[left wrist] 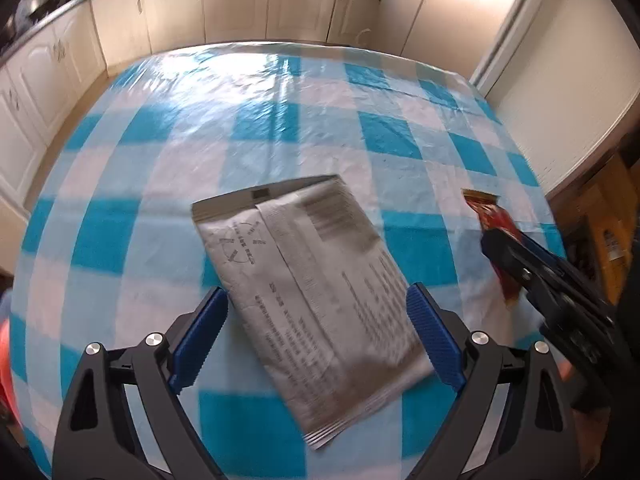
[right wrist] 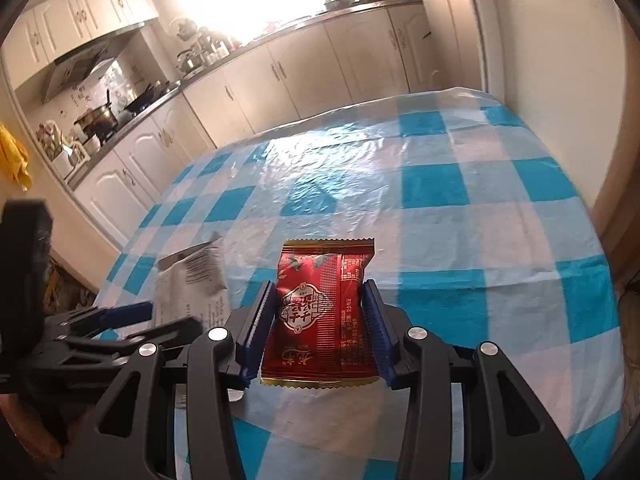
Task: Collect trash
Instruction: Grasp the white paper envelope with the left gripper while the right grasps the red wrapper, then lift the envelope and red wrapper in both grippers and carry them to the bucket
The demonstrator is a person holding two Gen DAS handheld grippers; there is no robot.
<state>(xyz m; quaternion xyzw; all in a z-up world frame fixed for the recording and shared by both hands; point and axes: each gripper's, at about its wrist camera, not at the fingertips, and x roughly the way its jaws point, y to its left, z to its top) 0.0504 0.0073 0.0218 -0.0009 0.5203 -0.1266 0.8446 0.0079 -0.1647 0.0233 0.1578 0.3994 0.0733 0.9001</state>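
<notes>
There are two wrappers on the table (left wrist: 120, 184) with the blue and white squares. The right gripper (right wrist: 320, 320) is squeezing one red snack wrapper (right wrist: 320, 312) between its two blue pads, on the right side. The left gripper (left wrist: 316, 332) is hanging wide open around one silver packet (left wrist: 312, 280), which is lying flat near the front edge, and is not pinching it.
</notes>
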